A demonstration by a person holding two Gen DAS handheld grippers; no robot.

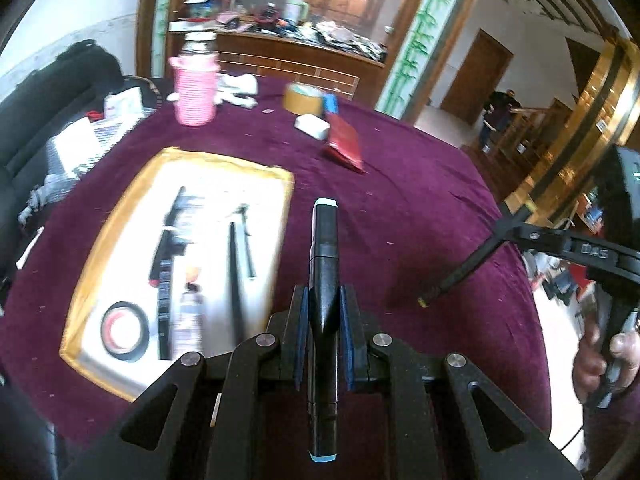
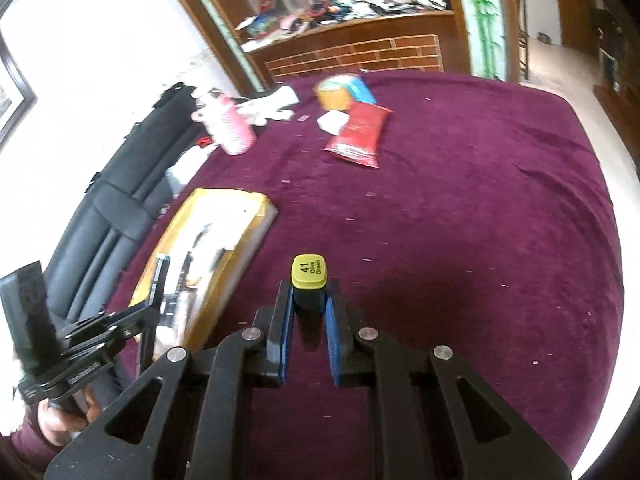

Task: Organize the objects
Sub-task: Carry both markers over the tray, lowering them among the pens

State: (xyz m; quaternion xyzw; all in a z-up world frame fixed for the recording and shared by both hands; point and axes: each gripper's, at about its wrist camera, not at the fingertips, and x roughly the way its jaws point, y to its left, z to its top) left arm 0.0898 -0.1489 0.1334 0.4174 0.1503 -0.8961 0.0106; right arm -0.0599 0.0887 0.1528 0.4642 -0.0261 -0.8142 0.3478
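Left tool [image 1: 324, 320]: clenched on a black marker with pale-blue caps [image 1: 324, 240], gripped near mid-barrel, held above the desk [image 1: 420, 208].
Right tool [image 2: 308, 312]: clenched on a black marker with an olive-green cap [image 2: 309, 270], gripped just below the cap.
Long axes: the blue-capped marker runs along its tool's fingers, pointing forward; the green-capped one points cap-first toward the camera.
Handling: light, rigid, smooth barrels, likely to pivot; mid-barrel holds are steadiest.
Tray [image 1: 92, 240]: yellow-rimmed, left on the desk; contents blurred, probably pens and a tape roll [image 1: 125, 330].
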